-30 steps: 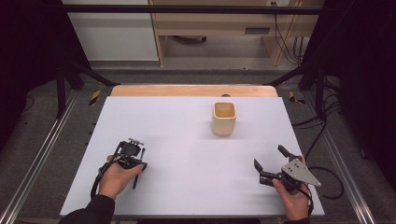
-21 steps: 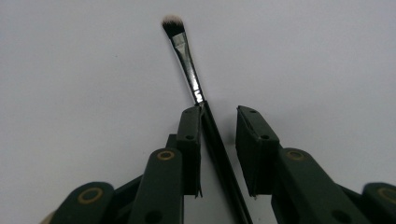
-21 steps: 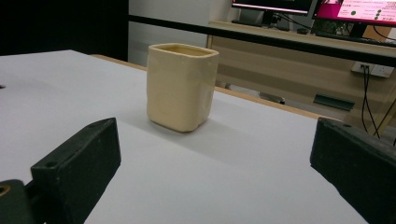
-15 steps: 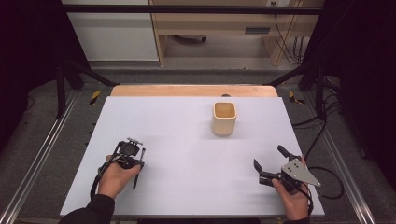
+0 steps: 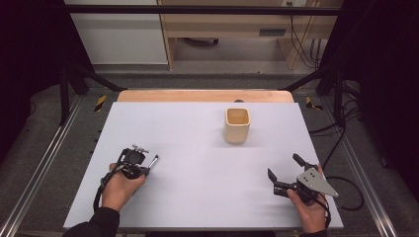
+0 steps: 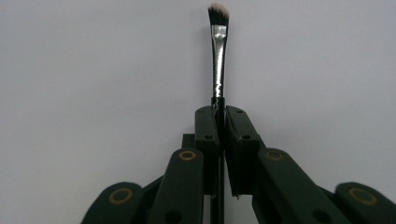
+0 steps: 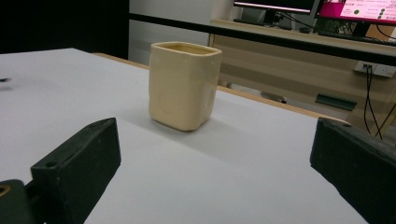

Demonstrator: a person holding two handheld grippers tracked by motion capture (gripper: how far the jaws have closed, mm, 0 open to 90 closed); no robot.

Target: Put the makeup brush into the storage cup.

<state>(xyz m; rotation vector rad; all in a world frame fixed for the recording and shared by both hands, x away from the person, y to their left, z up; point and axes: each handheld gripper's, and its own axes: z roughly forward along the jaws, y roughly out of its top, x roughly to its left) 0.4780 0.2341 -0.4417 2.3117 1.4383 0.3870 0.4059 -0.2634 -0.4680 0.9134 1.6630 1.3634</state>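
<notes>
- The left tool [image 5: 146, 167], held in the person's left hand [image 5: 120, 186] at the near left of the white tabletop [image 5: 197, 148], has its jaws pressed together on the handle of a small brush [image 6: 218, 60].
- In the left gripper view the brush runs straight out from between the jaws: a shiny metal ferrule, then a short dark tuft with a pale tip at its far end.
- In the high view the brush [image 5: 153, 161] sticks out from that tool toward the far right, low over the tabletop; whether its tip touches the surface cannot be told.
- The right tool [image 5: 284, 174], in the right hand [image 5: 309, 210] at the near right edge, has its jaws spread wide apart with nothing between them.
- Farther off, a cream square cup [image 5: 237, 125] stands upright on the tabletop, right of centre, well apart from both tools.
- In the right gripper view the cup [image 7: 183, 85] sits ahead, framed between the two parted jaws.
- Against the frame half a second back, the left tool has turned so the brush now points up and to the right, where it angled down before; the right tool and the cup sit where they were.
</notes>
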